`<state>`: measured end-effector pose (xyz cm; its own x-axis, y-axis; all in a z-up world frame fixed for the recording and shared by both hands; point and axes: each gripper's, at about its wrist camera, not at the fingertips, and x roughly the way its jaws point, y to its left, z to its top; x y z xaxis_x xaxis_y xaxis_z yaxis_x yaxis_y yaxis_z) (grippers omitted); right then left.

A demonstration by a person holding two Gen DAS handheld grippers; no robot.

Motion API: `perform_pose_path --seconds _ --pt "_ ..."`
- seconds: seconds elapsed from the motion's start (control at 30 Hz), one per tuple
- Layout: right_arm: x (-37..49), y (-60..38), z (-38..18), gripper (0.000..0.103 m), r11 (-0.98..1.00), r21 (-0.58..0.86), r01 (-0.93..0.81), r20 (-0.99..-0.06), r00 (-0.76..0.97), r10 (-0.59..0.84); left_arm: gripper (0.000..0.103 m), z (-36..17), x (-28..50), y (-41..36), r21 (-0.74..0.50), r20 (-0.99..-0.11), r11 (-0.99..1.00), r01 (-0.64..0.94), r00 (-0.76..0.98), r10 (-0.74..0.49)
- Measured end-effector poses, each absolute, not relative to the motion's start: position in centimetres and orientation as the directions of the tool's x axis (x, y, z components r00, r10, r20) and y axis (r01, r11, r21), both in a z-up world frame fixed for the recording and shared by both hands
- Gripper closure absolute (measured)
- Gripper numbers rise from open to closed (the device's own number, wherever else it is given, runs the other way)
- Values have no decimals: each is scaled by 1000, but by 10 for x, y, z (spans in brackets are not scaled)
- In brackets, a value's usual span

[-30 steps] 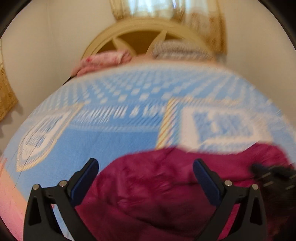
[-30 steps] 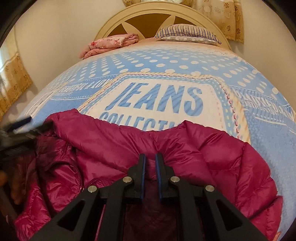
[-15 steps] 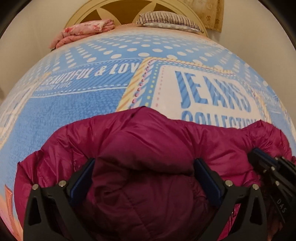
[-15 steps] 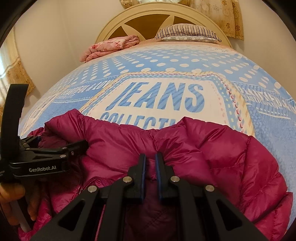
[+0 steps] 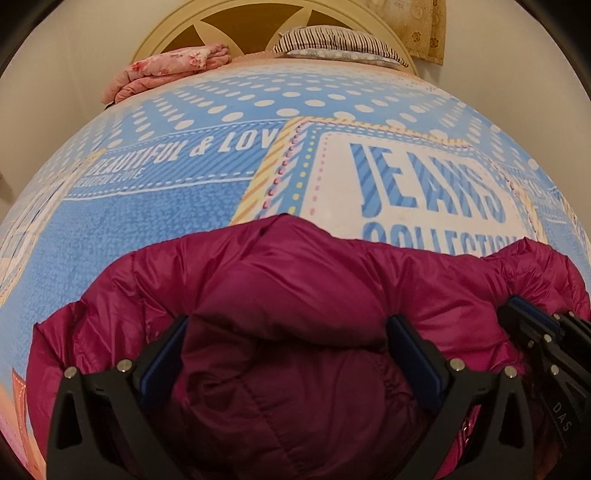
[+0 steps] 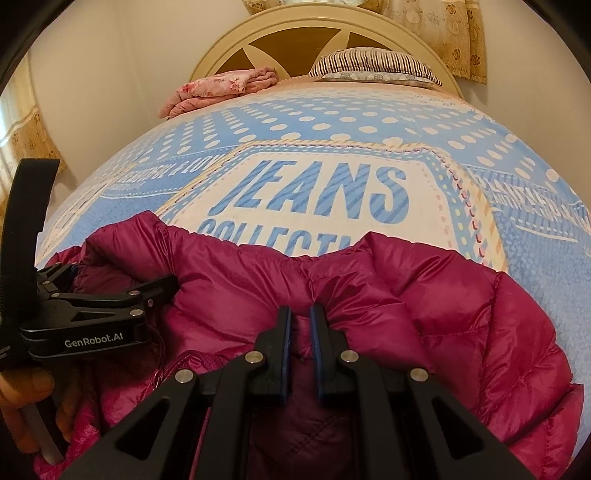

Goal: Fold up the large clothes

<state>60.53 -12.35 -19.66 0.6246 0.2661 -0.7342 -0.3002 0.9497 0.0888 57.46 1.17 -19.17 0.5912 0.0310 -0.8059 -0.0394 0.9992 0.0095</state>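
- On the near end of the bed, a magenta puffer jacket [image 5: 295, 295] lies bunched on the blue patterned bedspread [image 5: 155, 206], its far edge crossing the lower line of the big "JEANS" print [image 6: 314, 192].
- Beyond the jacket the bedspread runs bare up to a folded pink blanket [image 6: 221, 88] and a striped pillow [image 6: 373, 62], both against the cream headboard [image 6: 295, 29].
- To the left of the jacket, open bedspread shows in the left wrist view; to its right, a strip of bedspread shows in the right wrist view before the edge of the bed.
- Left gripper [image 5: 288, 332]: fingers spread wide, a thick roll of the jacket bulging between the blue pads [image 5: 162, 354]; they straddle it without pinching.
- Right gripper [image 6: 298, 321]: fingers drawn close together, clamped on a fold of jacket fabric near the garment's middle.
- In the right wrist view the left gripper [image 6: 122, 288] sits at the jacket's left part, held by a hand [image 6: 22, 402].
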Motion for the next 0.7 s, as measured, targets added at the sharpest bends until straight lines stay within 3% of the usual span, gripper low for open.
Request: perform_pose_path --seconds 0.7 --pt "604 -118 -197 93 955 36 -296 -741 633 225 0 -193 575 13 9 -806 999 -39 592 30"
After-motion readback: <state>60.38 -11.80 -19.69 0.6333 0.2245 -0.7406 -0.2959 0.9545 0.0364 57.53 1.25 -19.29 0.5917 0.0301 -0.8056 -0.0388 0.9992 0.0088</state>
